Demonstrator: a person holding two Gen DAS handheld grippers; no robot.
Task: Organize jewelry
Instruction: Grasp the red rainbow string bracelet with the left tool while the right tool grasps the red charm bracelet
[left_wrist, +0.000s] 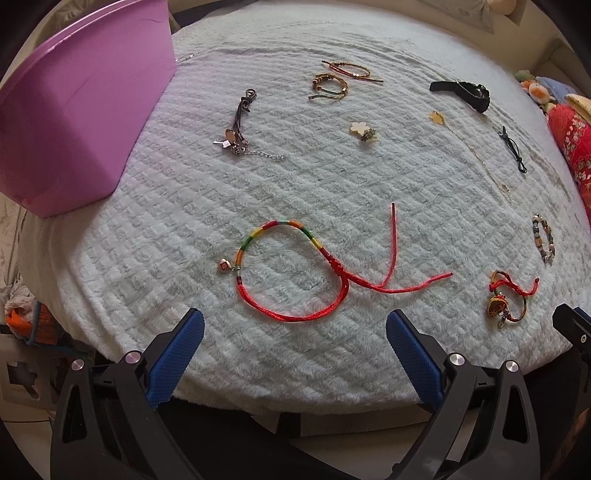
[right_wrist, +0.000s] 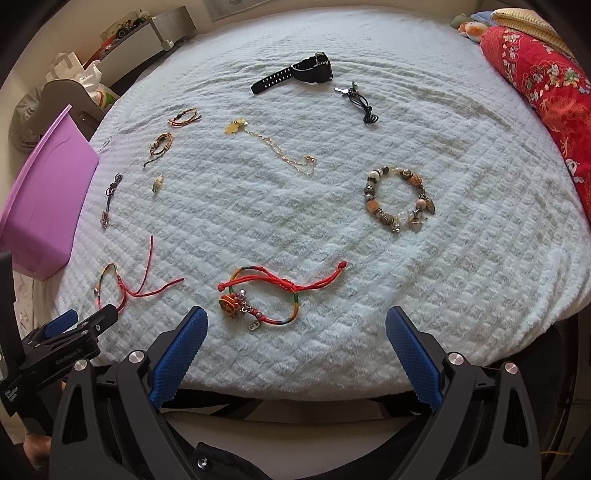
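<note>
Jewelry lies spread out on a fluffy white blanket (left_wrist: 295, 177). None of it looks to be in the big purple plastic bin (left_wrist: 74, 122) at the far left yet, so the job seems to be just starting.

Right in front of the left gripper (left_wrist: 295, 354) is a red string bracelet with rainbow colours and a little heart charm (left_wrist: 280, 273). This gripper is spread wide and holds nothing. Its blue fingertips (left_wrist: 184, 347) sit apart from the string, near the blanket's edge.

The right gripper (right_wrist: 295, 354) is also wide apart and holds nothing. Just ahead of it lies a red cord bracelet with a round orange charm (right_wrist: 258, 299). Farther off is a chunky bead bracelet (right_wrist: 399, 199), a thin gold chain (right_wrist: 284, 155) and a black watch (right_wrist: 295, 74).

To do it well, I think the left gripper should go down over the thick knot, not the thin loose ends. String is floppy, so pinch firmly, lift slowly, and watch that the tails do not drag other pieces along. Then carry it over the purple bin.
</note>
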